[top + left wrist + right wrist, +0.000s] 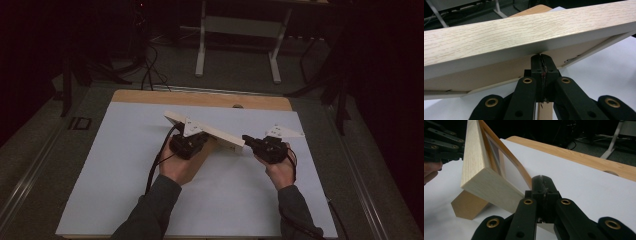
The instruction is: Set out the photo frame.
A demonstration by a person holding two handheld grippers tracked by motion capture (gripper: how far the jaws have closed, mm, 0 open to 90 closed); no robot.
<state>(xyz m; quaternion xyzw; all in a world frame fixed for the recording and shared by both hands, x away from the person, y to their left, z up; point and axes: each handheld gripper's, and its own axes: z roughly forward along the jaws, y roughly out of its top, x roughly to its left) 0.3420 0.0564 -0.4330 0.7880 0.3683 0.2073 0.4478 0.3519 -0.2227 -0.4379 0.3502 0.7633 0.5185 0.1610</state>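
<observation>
Wooden table (150, 96) under a white sheet (125, 165), a pale wooden picture frame (220, 134) propped on it.

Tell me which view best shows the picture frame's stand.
The right gripper view: the stand props the tilted wooden frame on the white sheet. The high view shows a sliver of it beneath the frame; the left gripper view a strip behind the fingers.

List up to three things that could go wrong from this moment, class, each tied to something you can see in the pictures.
1. The picture frame stands tilted on its stand; a nudge from the shut left gripper under its rim might topple it.
2. The shut right gripper sits at the frame's lower corner and could slide it across the smooth white sheet.
3. Neither gripper seems to clamp the frame, so lifting could drop it.
</observation>
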